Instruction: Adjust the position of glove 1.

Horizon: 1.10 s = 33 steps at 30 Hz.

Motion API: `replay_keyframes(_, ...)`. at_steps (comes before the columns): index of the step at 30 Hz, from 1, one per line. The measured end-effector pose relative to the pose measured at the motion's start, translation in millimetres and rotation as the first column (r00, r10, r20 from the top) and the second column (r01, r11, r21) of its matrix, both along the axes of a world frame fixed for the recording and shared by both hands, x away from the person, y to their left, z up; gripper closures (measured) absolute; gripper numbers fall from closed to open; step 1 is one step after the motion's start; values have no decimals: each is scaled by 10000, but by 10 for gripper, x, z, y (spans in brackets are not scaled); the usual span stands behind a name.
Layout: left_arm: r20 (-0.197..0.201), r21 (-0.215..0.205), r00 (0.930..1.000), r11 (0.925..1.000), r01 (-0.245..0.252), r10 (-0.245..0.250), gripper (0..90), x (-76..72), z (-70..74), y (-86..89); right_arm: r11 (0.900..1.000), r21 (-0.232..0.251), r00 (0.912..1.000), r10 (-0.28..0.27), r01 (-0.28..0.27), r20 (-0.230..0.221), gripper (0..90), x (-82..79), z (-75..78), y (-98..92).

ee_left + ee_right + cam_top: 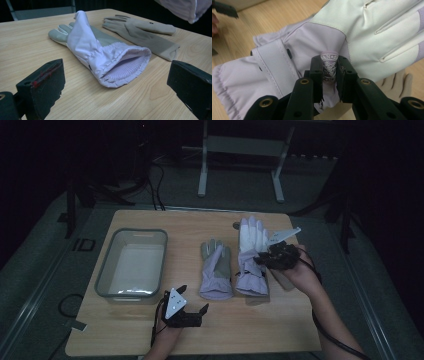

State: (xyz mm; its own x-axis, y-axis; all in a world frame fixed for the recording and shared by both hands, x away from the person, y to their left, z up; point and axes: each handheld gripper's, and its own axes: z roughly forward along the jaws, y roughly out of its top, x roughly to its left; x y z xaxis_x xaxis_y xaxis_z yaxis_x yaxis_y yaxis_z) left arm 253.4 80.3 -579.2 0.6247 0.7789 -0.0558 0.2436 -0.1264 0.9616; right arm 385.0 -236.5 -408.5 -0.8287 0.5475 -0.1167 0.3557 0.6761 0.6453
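Your pale wooden worktop (280, 320) carries a clear rectangular bin (132, 264) and a lilac padded glove (216, 270) lying flat. Your right gripper (329, 72) pinches a second glove's (251, 255) embroidered patch (329, 65); your left gripper (192, 301) gapes wide, empty.

A light wooden table (260, 320) with rounded corners fills the middle of the high view, its grain running side to side. At the left of the frame a clear plastic bin (132, 264) with a grey rim stands on it. Near the centre lies a lilac glove with a grey palm (216, 269), fingers toward the top of the frame and cuff toward the bottom. In the left gripper view a thin beige liner glove (145, 35) lies flat on the wood just behind that glove, at the upper right of the frame.
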Motion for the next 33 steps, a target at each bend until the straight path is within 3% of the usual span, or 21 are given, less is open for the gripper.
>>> replay_keyframes(8,-24,-33,10000,10000,12,-12,18,2,0,2,9998,188,9999,94,-95,55,768,96,164,287)
replay_keyframes(14,-17,-48,10000,10000,32,-32,18,1,0,4,9993,102,9992,371,-369,-173,768,167,136,584)
replay_keyframes(23,-18,-31,10000,10000,62,-63,18,2,0,3,9984,-371,9956,389,-422,-855,768,248,-98,918)
replay_keyframes(33,-53,-40,9999,9999,107,-107,18,6,0,6,9871,-1542,9864,167,-423,-1635,763,452,-520,1186)
